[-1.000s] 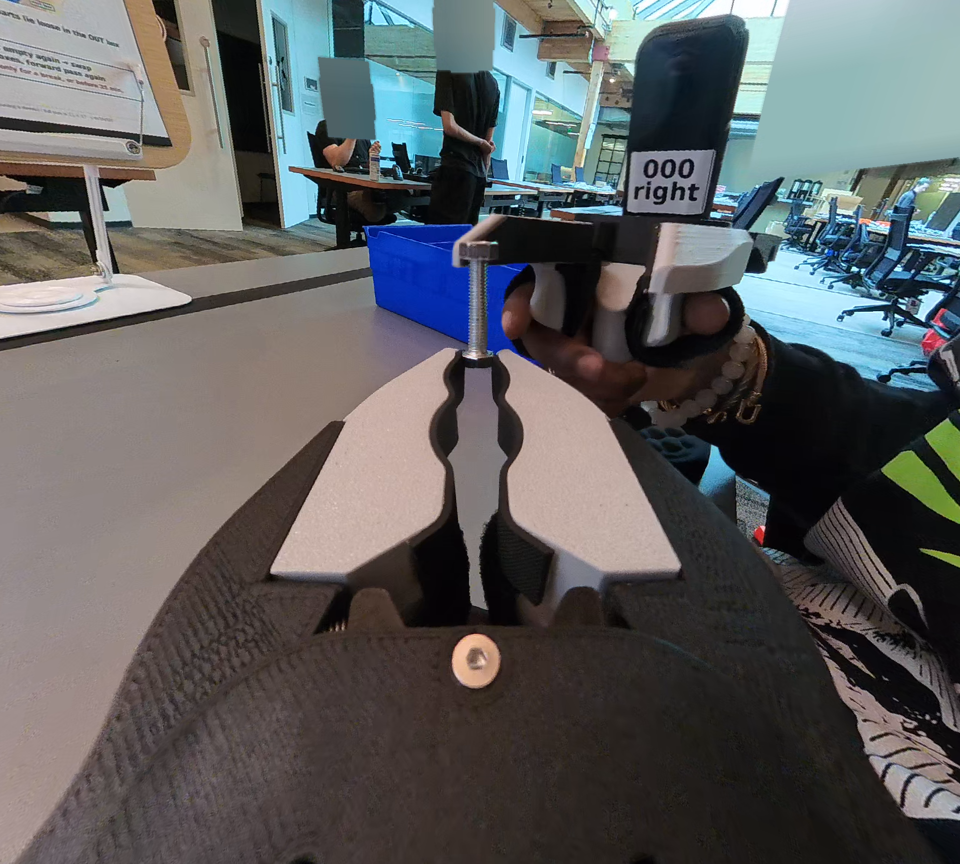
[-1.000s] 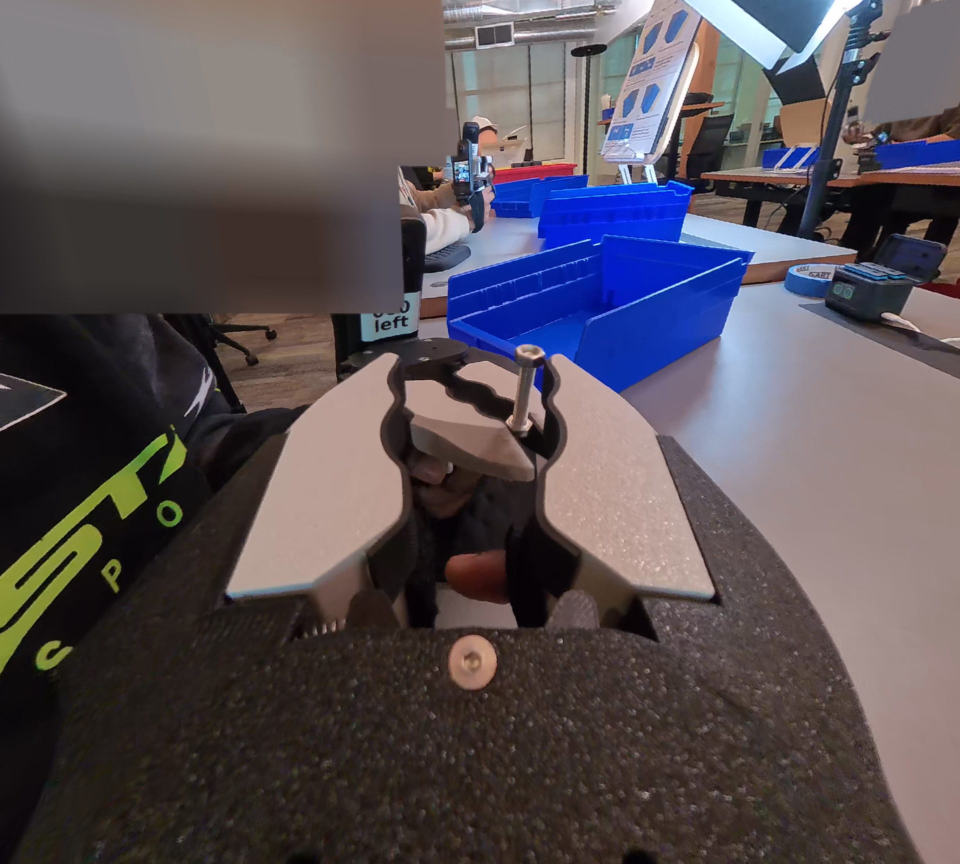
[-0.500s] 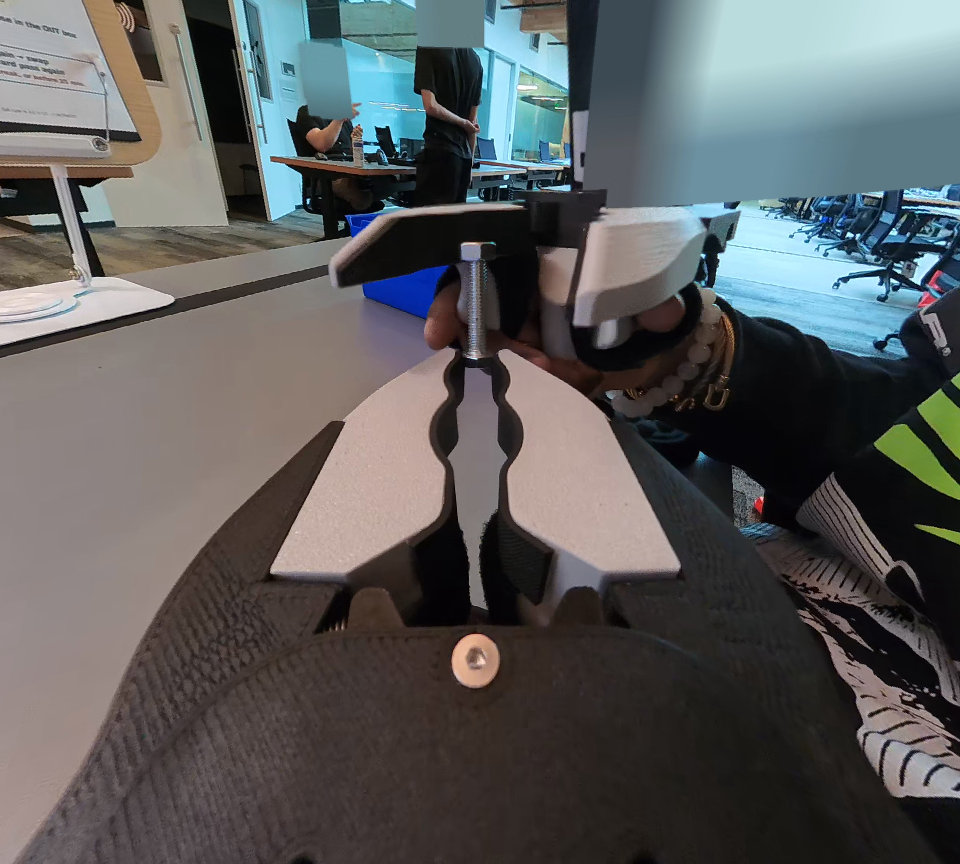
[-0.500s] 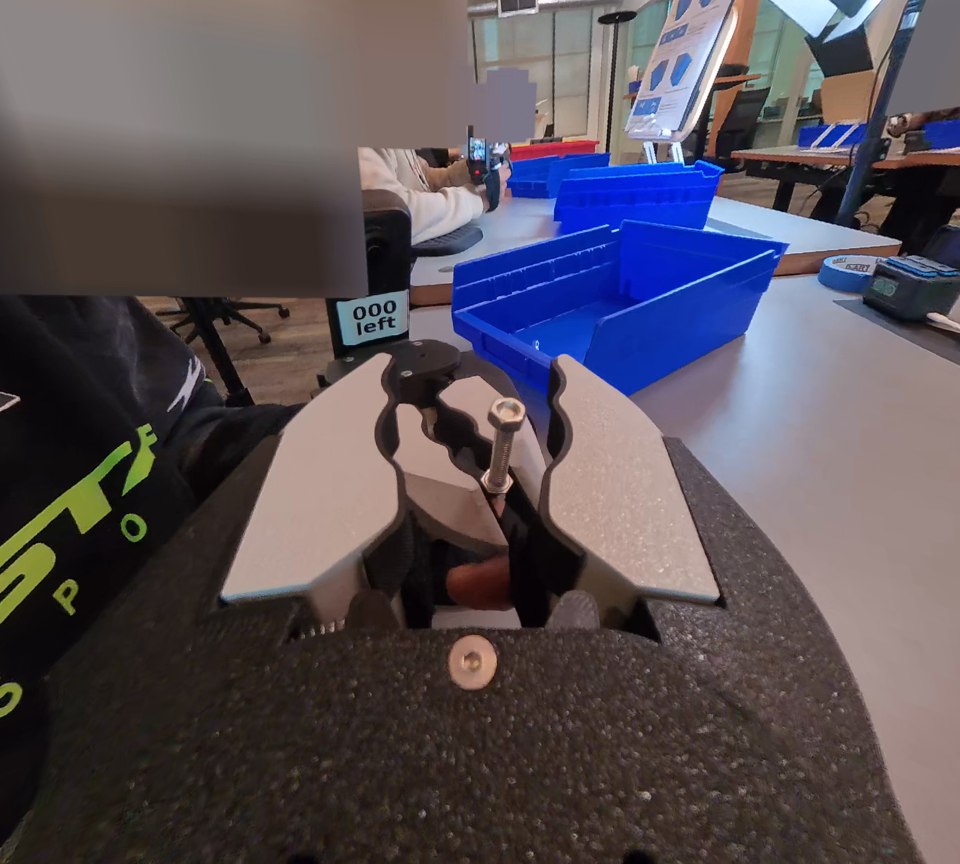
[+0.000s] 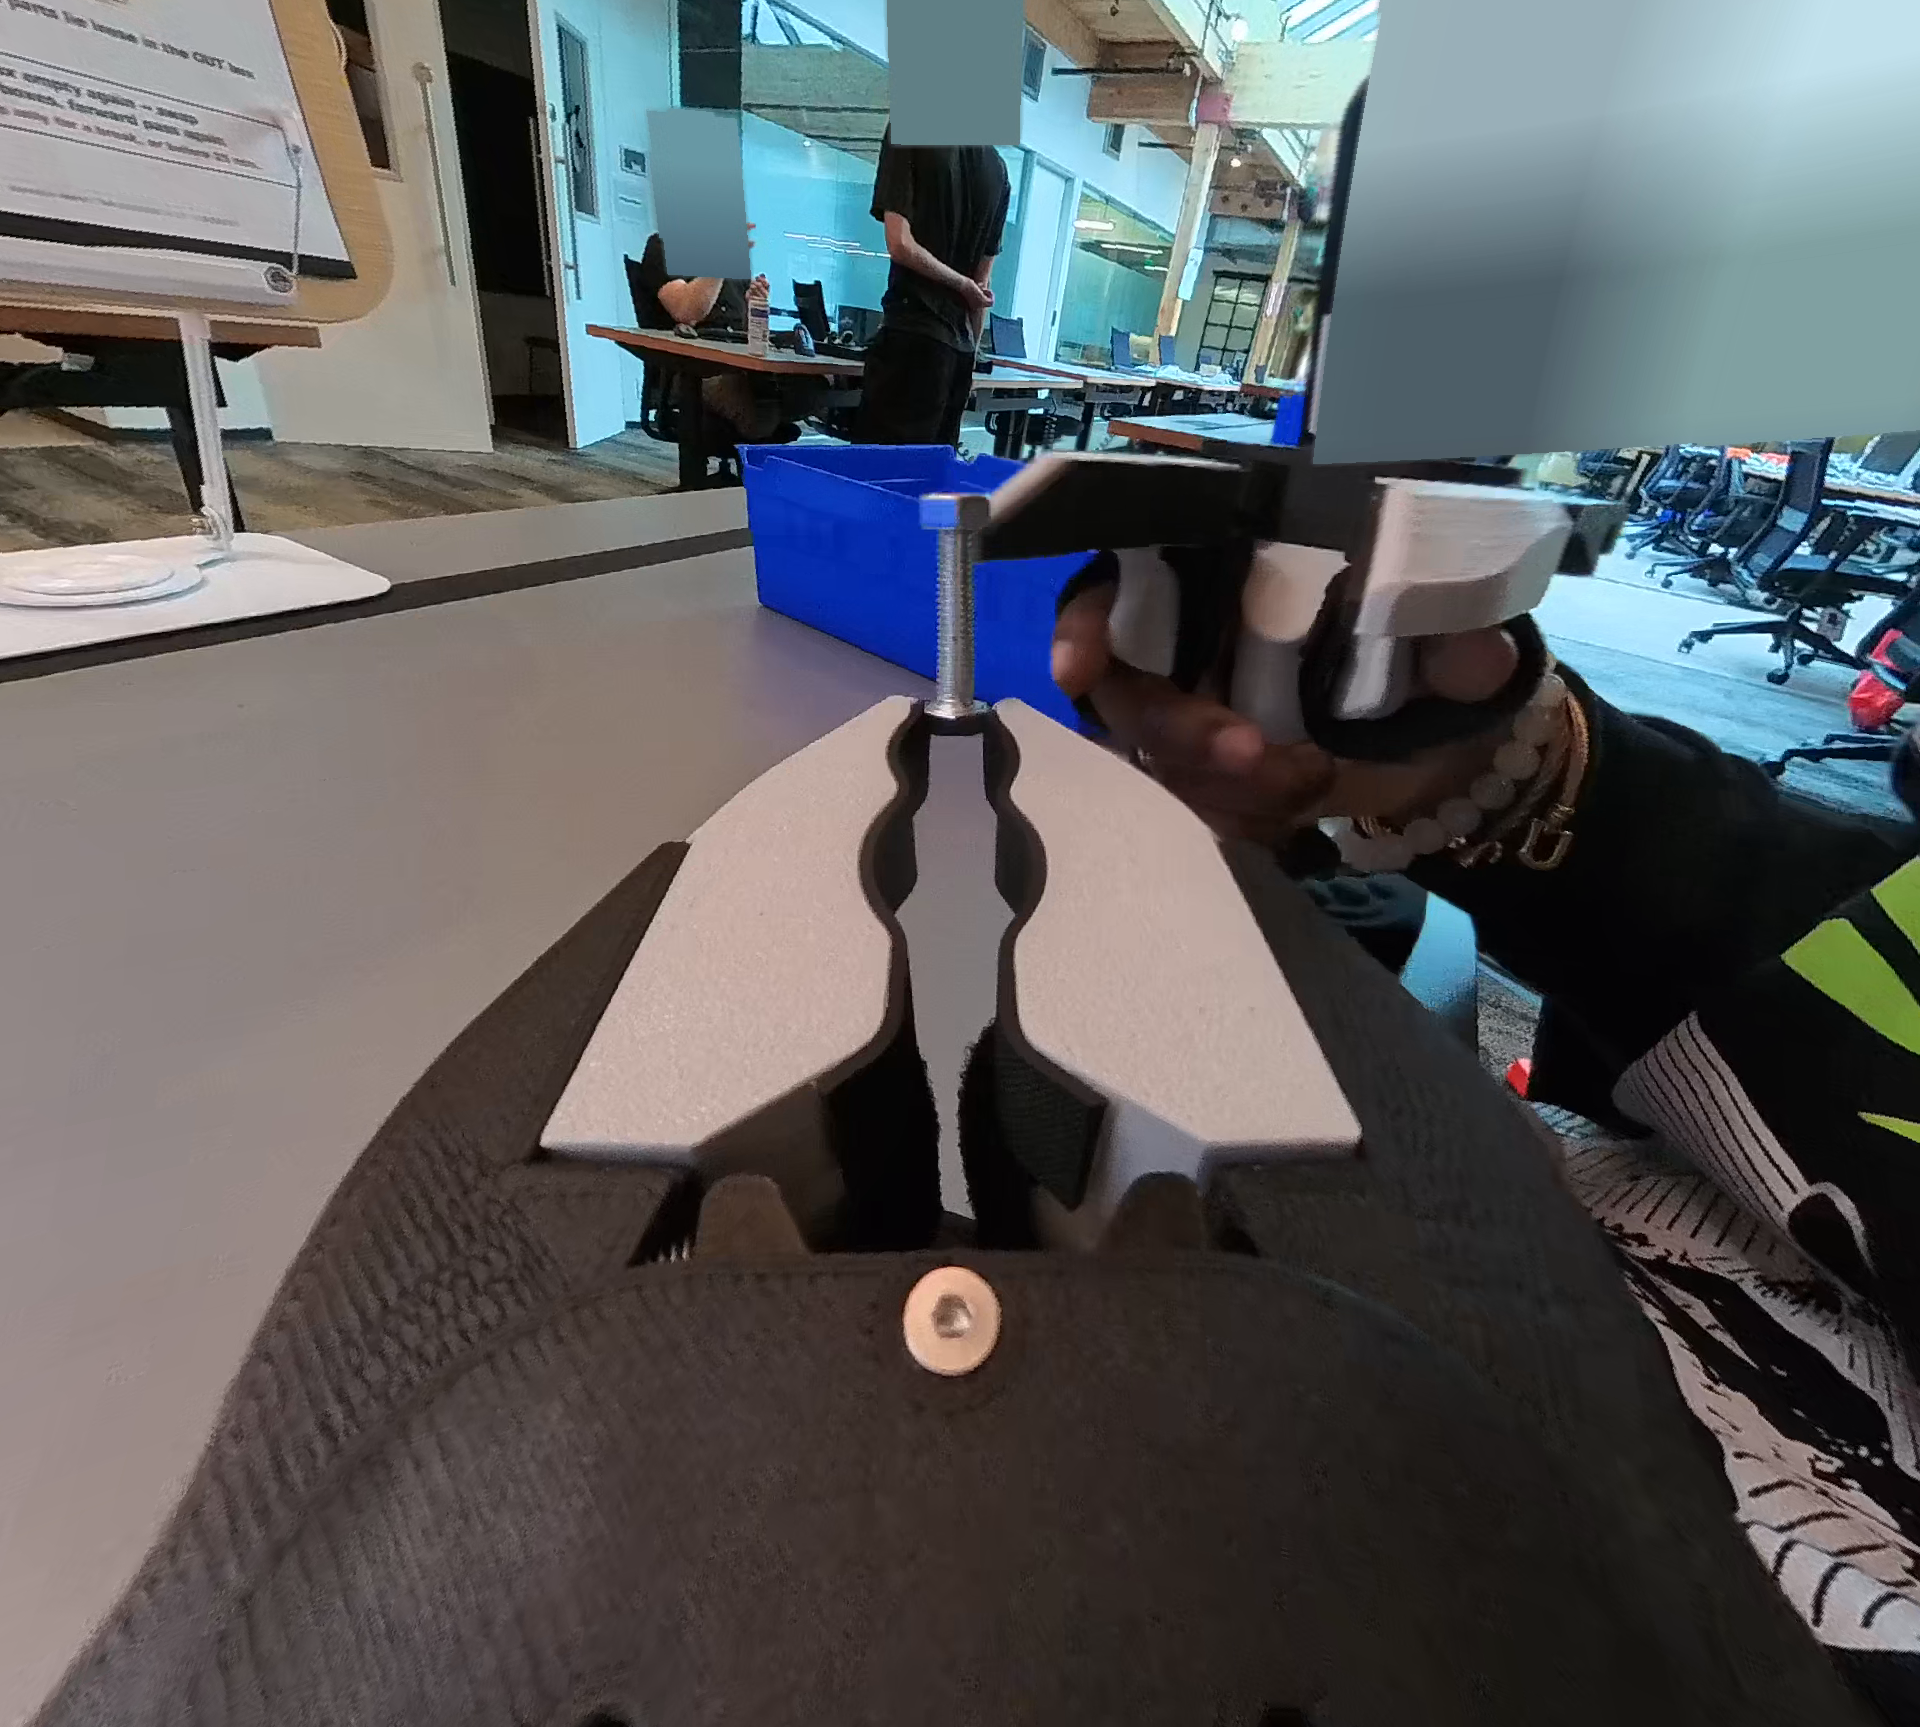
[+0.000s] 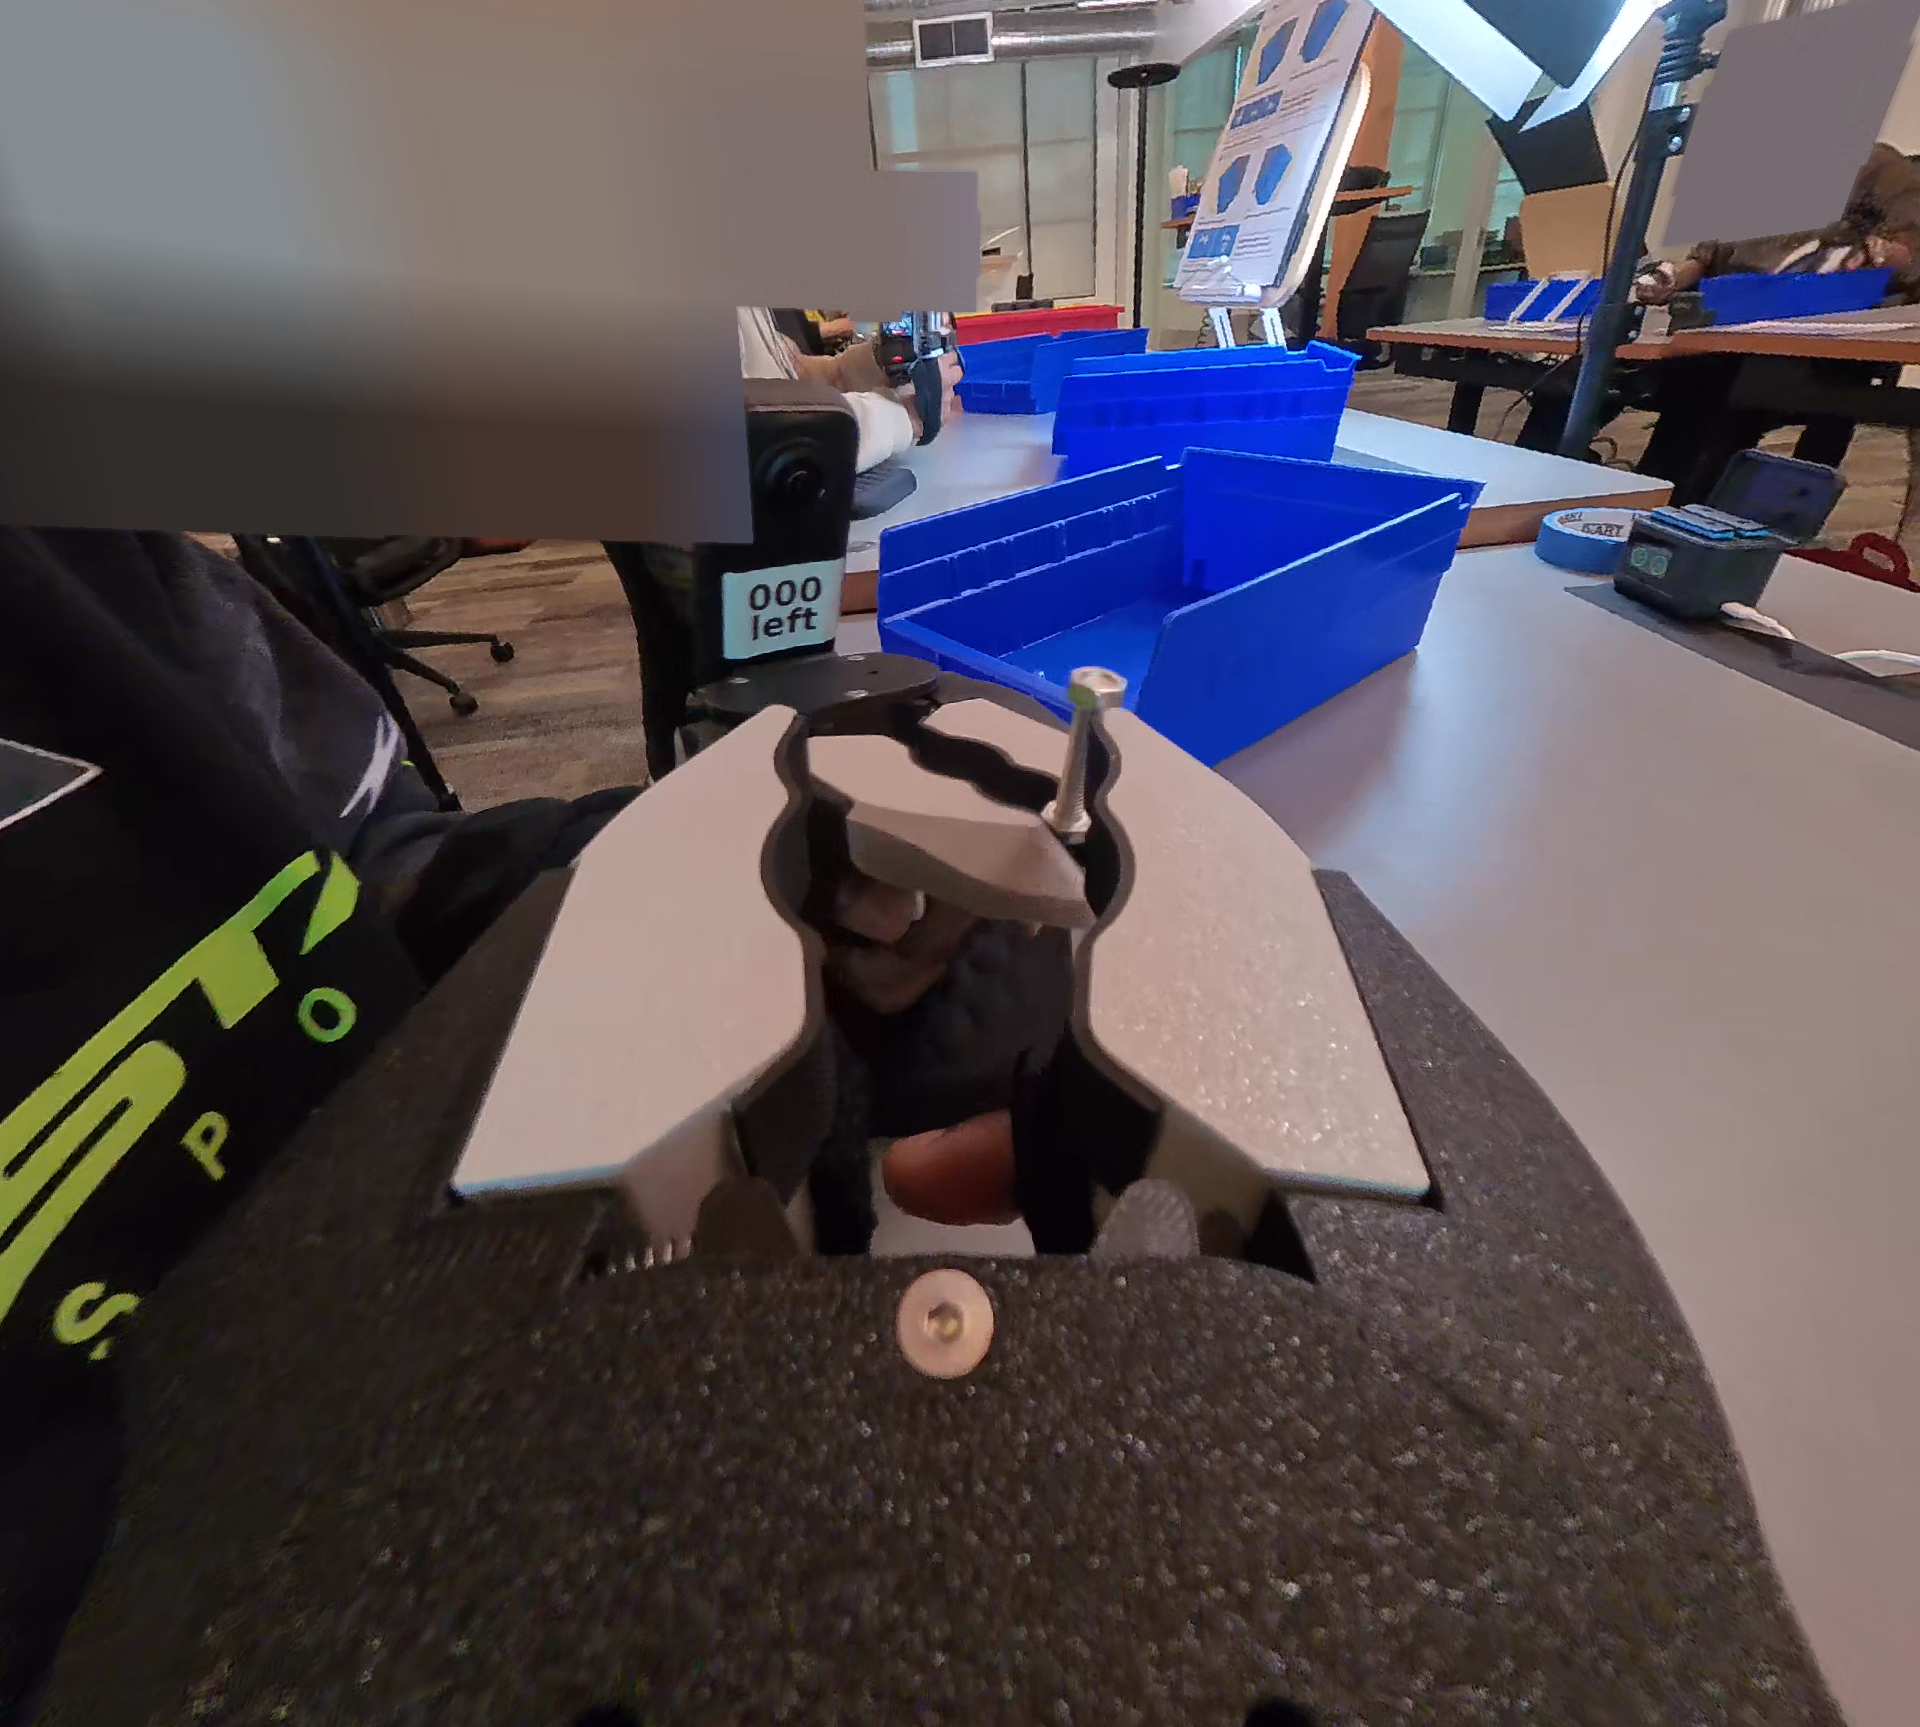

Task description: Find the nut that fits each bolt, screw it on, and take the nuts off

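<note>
My left gripper (image 5: 956, 727) is shut on a small silver nut (image 5: 956, 713) at its fingertips. A silver bolt (image 5: 954, 607) stands upright in the nut with its hex head on top. My right gripper (image 6: 951, 732) is open, and the bolt (image 6: 1086, 763) stands between its fingers, close to the right finger (image 6: 1226, 929). In the left wrist view the right gripper (image 5: 1039, 508) reaches in from the right at the height of the bolt head. One left finger (image 6: 956, 846) shows between the right gripper's fingers.
A blue bin (image 5: 862, 555) stands on the grey table (image 5: 416, 794) just behind the bolt; it also shows in the right wrist view (image 6: 1195, 607). A sign on a white stand (image 5: 156, 555) is at far left. A tape roll (image 6: 1579, 534) and a small case (image 6: 1704, 555) lie at far right. One gripper's finger ends stand about 5 cm off the other's.
The right gripper slid left across the bolt head, then drew back right, so its fingertip is now beside the head. The left gripper kept its hold on the nut.
</note>
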Demonstrator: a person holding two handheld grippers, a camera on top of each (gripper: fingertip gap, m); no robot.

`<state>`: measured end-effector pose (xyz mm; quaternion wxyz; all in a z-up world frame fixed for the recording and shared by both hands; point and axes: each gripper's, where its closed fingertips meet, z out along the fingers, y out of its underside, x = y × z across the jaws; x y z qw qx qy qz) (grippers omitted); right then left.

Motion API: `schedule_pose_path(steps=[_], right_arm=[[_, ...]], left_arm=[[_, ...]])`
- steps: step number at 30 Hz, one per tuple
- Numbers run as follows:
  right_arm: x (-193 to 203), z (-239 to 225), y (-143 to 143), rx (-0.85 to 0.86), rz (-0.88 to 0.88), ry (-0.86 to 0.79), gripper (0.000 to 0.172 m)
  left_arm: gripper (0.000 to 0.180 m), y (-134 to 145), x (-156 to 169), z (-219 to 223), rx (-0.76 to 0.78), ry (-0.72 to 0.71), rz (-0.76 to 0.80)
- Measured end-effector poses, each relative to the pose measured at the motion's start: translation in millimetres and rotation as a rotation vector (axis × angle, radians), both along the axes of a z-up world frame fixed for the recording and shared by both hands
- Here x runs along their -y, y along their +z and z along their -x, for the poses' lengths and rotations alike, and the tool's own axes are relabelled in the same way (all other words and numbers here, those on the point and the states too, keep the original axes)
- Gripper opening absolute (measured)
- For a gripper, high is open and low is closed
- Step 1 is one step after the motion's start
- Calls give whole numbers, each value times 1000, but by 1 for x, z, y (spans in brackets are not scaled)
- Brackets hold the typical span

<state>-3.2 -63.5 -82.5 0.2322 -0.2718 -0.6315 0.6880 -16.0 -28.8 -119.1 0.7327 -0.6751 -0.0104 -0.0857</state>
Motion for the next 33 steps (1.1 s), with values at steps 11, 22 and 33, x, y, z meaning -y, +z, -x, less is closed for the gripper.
schedule_pose_path(steps=[11, 22, 33], right_arm=[[3, 19, 3, 15, 36, -8, 55], [8, 15, -2, 26, -14, -12, 54], [-4, -7, 4, -18, 46, -48, 36]], left_arm=[[10, -3, -2, -7, -61, -8, 22], [10, -3, -3, -5, -57, 7, 23], [10, -3, -2, -2, -30, 8, 14]])
